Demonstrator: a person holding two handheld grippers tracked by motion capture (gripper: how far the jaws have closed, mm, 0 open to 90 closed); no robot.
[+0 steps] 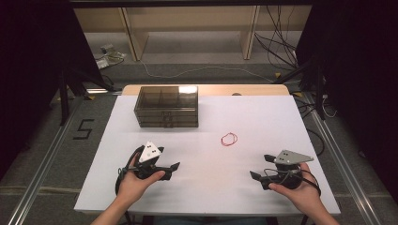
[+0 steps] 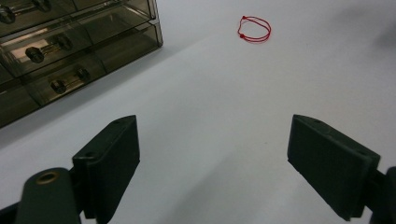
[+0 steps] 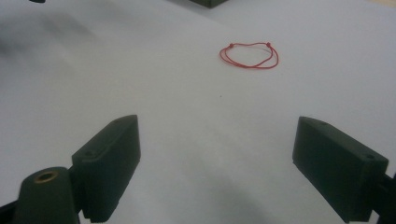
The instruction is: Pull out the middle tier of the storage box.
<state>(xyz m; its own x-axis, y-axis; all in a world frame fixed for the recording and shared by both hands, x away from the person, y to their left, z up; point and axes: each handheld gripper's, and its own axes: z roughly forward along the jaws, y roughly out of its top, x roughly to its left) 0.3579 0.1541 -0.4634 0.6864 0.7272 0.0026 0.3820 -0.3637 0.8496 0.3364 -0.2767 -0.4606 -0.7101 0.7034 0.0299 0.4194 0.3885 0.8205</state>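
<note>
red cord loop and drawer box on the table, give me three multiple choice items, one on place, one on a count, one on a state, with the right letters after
1. Where does the red cord loop lie?
A. on the white table top, right of the drawer box
B. on top of the drawer box
C. between the left gripper's jaws

2. How many stacked drawer levels show on the front of the smoky drawer box?
A. one
B. three
C. six

3. How do the jaws of the left gripper and right gripper stand?
A. both wide open, nothing between them
B. both shut on the loop
C. left shut, right open

Answers: 1 A, the high view shows the loop flat on the sheet, apart from the box. 2 B, the left gripper view shows three rows of knobbed drawers. 3 A, each gripper view shows bare table between its jaws.
</note>
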